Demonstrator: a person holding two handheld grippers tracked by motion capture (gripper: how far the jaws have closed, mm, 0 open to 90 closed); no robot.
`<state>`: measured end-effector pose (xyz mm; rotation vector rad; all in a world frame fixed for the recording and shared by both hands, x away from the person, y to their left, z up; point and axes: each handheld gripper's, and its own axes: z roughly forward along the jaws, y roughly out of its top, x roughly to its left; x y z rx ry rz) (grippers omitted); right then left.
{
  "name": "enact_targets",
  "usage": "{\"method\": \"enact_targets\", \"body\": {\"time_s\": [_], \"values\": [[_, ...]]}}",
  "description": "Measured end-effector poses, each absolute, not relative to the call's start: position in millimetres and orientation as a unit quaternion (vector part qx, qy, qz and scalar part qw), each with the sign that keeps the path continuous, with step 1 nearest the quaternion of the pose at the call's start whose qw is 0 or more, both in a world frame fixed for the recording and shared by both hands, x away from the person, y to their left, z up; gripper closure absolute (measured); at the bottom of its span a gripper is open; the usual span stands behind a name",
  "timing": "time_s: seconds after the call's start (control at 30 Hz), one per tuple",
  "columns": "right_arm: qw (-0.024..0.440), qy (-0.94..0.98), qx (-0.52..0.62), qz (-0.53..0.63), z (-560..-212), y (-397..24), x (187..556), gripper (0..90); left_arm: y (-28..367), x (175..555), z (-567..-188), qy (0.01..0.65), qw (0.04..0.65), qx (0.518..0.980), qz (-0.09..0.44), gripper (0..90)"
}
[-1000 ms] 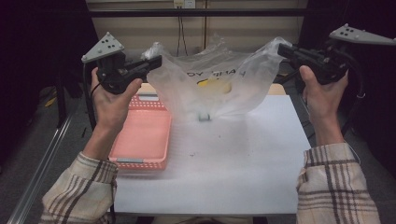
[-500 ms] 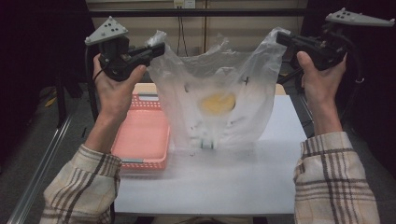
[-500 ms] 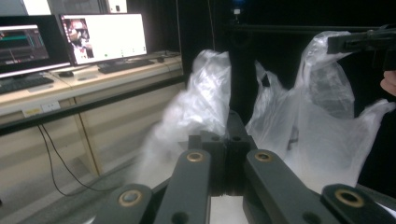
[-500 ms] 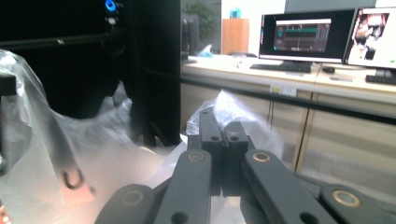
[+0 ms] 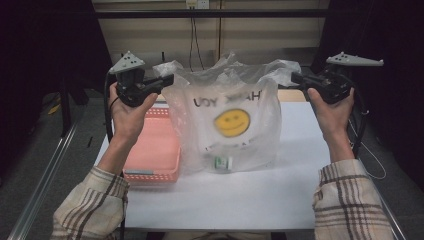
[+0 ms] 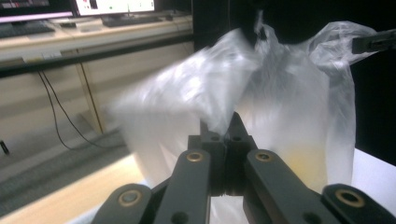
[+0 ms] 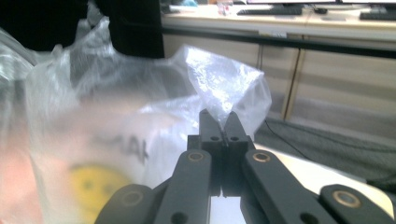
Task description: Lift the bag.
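With each handle of the plastic bag [image 5: 227, 120] clamped in the left gripper [image 5: 169, 79] and right gripper [image 5: 295, 77], the jaws hold it upright on the worktop [image 5: 250, 195], so next probably comes spreading its mouth.

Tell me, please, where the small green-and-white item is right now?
In the high view, the small green-and-white item lies inside the clear plastic bag at its bottom, below the yellow smiley, right of the pink basket.

The bag [image 5: 227, 120] at centre frame is thin, crinkled, glossy clear plastic; the basket [image 5: 152, 150] left of it is matt pink plastic mesh; the table [image 5: 250, 195] is smooth matt white.
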<state>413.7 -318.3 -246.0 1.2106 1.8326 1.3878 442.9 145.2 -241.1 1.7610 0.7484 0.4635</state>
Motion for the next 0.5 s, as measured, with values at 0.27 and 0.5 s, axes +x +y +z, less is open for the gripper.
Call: {"method": "enact_targets", "body": {"time_s": [0.27,0.5], "values": [[0.267,0.679,0.492,0.476,-286,-332,427,89.9,145,434,-268,0.316,0.536,0.758,0.197,90.0],[0.276,0.665,0.515,0.465,-304,-347,427,90.0,168,438,-287,0.345,0.546,0.743,0.178,90.0]]}}
